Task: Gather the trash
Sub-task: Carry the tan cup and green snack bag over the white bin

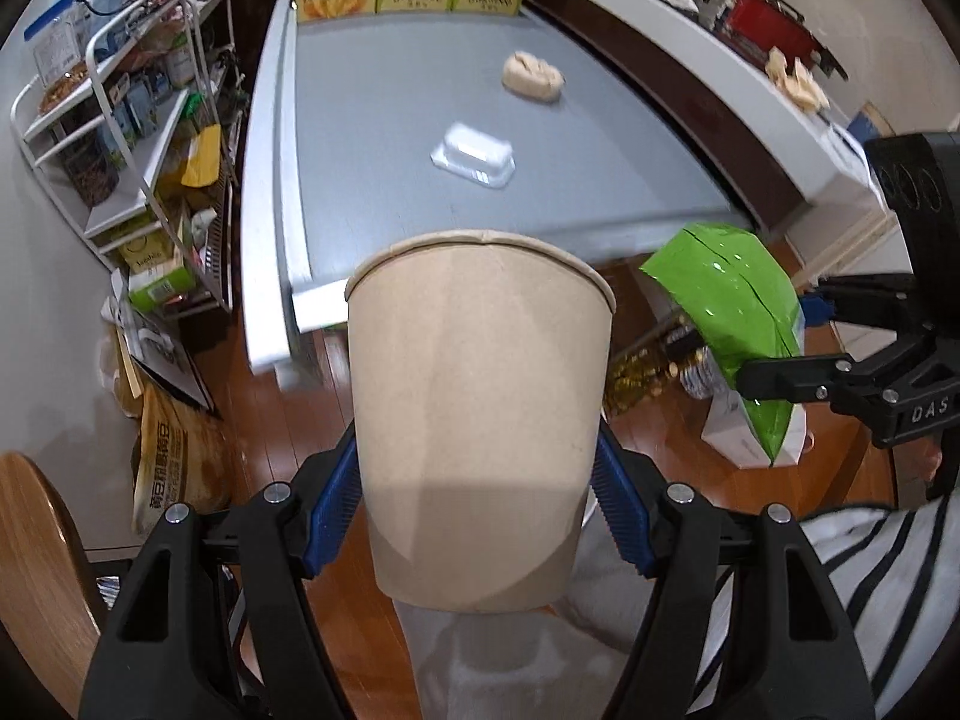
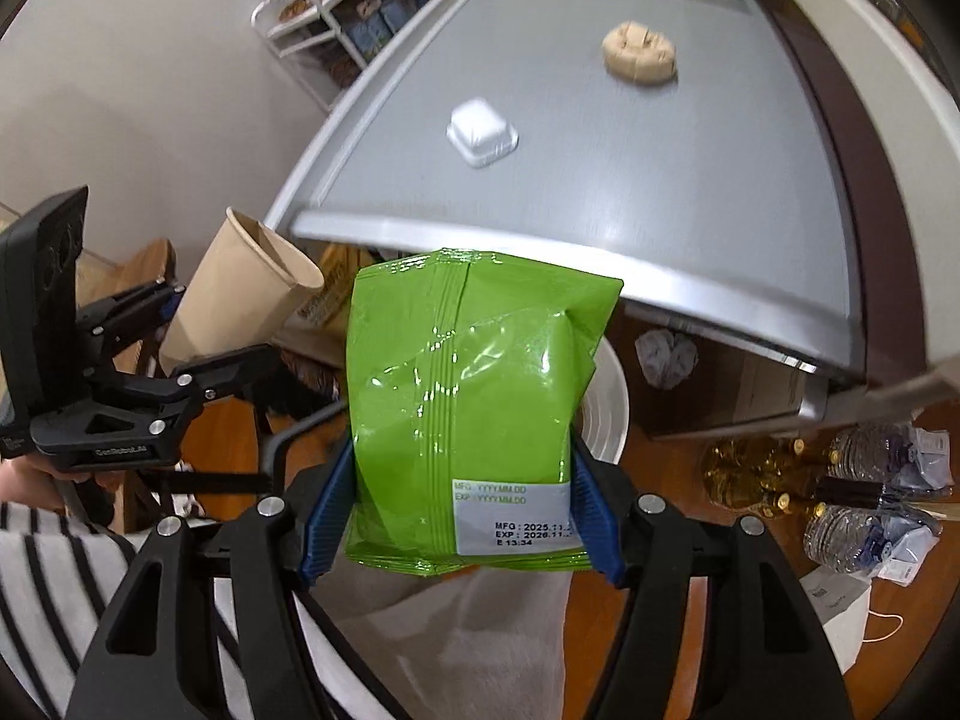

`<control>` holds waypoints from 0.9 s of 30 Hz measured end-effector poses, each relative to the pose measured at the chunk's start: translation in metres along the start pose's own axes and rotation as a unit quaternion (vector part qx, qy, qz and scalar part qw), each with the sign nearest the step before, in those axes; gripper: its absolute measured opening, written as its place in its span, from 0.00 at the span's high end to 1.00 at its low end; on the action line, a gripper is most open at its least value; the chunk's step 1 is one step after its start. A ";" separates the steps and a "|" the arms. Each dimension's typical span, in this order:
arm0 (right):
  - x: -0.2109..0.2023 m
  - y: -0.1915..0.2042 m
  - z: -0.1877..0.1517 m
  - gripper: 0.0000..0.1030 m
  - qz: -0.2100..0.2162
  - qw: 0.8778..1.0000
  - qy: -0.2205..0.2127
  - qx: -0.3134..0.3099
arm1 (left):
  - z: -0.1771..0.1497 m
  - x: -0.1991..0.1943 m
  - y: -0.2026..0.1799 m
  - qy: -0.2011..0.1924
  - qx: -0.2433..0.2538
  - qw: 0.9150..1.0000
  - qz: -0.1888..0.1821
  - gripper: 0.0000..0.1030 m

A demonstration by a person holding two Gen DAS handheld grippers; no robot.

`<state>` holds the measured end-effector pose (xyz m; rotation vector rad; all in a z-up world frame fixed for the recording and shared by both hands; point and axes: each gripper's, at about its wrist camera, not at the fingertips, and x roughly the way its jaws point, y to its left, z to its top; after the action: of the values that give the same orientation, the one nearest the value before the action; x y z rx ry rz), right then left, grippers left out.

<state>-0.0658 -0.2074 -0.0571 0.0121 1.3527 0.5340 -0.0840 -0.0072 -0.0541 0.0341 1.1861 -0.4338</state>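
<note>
The left hand-held gripper (image 1: 477, 504) clamps a brown paper cup (image 1: 480, 408); the right hand-held gripper (image 2: 462, 510) pinches a green snack bag (image 2: 468, 402). Carry both level, grips firm. Beyond, a white plastic tray (image 1: 474, 155) and crumpled paper wad (image 1: 533, 76) wait on the tabletop (image 1: 600, 180).

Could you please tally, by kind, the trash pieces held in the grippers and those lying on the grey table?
Paper cup, in the left gripper: 1
Green snack bag, in the right gripper: 1
White plastic tray on the grey table: 1
Crumpled beige wrapper on the table: 1
Total: 4
</note>
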 end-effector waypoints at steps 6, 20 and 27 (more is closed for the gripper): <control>0.034 -0.006 -0.015 0.39 -0.019 0.999 0.041 -0.002 | -0.021 0.023 -0.003 0.039 0.019 0.999 0.001 0.32; 0.096 -0.010 -0.007 0.39 -0.025 0.996 0.081 0.034 | -0.036 0.082 0.002 0.095 0.035 0.995 0.003 0.32; 0.108 -0.012 0.002 0.39 -0.030 0.995 0.074 0.054 | -0.029 0.094 0.001 0.095 0.042 0.994 0.016 0.32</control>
<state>-0.0474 -0.1776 -0.1600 0.0201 1.5208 0.4174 -0.0815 -0.0282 -0.1503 0.1709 1.3509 -0.4597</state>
